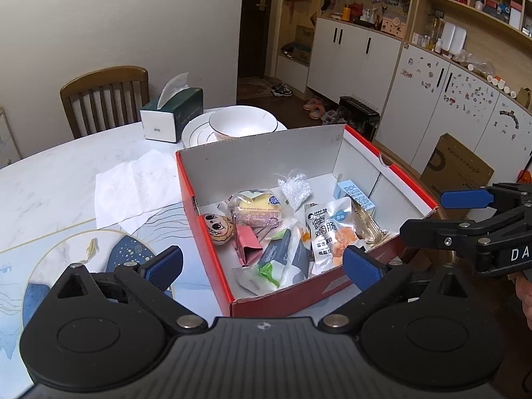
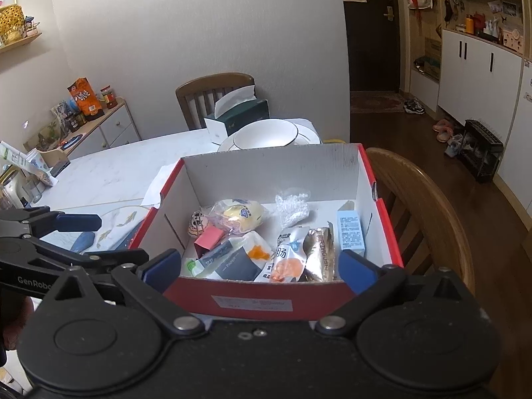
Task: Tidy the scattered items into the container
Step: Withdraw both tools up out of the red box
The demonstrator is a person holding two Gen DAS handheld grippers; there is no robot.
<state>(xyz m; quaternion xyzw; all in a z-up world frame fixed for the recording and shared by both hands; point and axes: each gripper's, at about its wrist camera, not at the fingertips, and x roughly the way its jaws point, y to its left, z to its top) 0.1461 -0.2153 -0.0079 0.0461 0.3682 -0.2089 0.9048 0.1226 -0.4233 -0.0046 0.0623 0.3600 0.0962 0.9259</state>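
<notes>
Task judged nearly or fully complete: snack packets [image 1: 327, 236], wrapped cake [image 1: 257, 207], pink binder clip [image 1: 247, 242], blue carton [image 2: 350, 231] and egg-shaped toy [image 1: 219, 227] all lying inside the red box [image 1: 206, 219] at the table edge, with only a flat white napkin [image 1: 133, 189] seen loose on the tabletop [image 1: 66, 173] just beside the box's left wall. Left gripper [image 1: 262, 262] and right gripper [image 2: 259, 266] both released, jaws spread wide and holding nothing, poised above the near box wall. Open room over the tabletop to the left; tighter to the right, with a wooden chair back [image 2: 429, 206] close against the box's right wall, and a bowl [image 1: 242, 123] on plates plus a tissue box [image 1: 173, 116] just behind the far wall.
</notes>
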